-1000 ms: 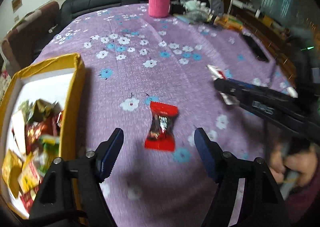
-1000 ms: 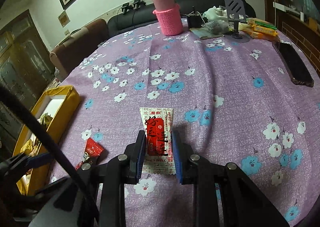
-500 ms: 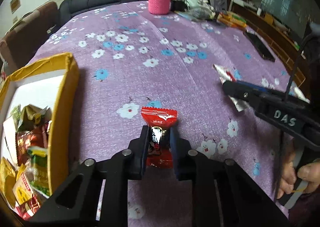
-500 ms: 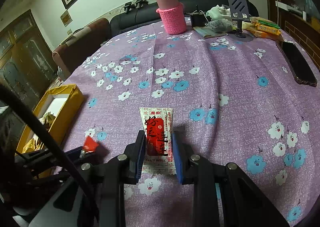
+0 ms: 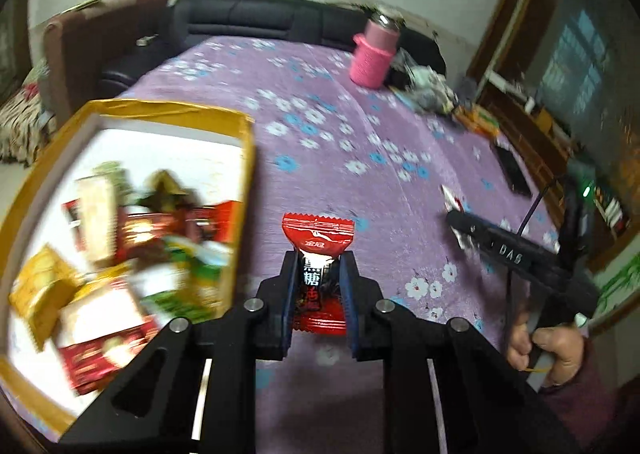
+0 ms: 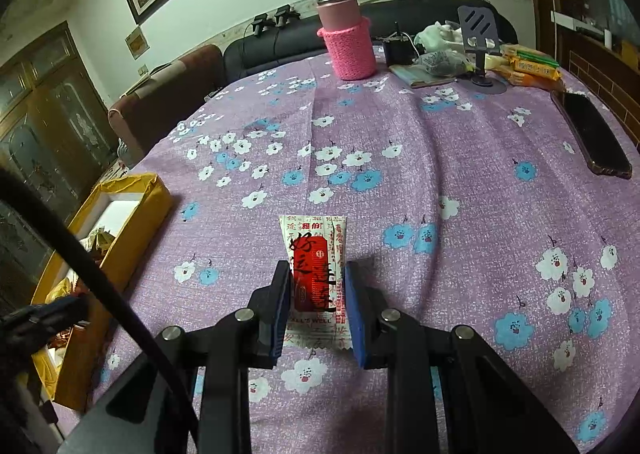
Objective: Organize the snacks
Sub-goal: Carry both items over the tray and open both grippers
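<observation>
Red candy (image 5: 317,268) upright lengthwise, left gripper (image 5: 316,294) clamped

Read "DAS" on the right gripper (image 5: 460,223), "糖" on the red candy wrapper (image 5: 318,254), perhaps "雅伯" and "WELL'S WELL" on the white sachet (image 6: 316,254).

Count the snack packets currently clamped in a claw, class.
2: a red candy packet in the left claw, and a white-and-red sachet in the right claw. Others may be hidden.
</observation>
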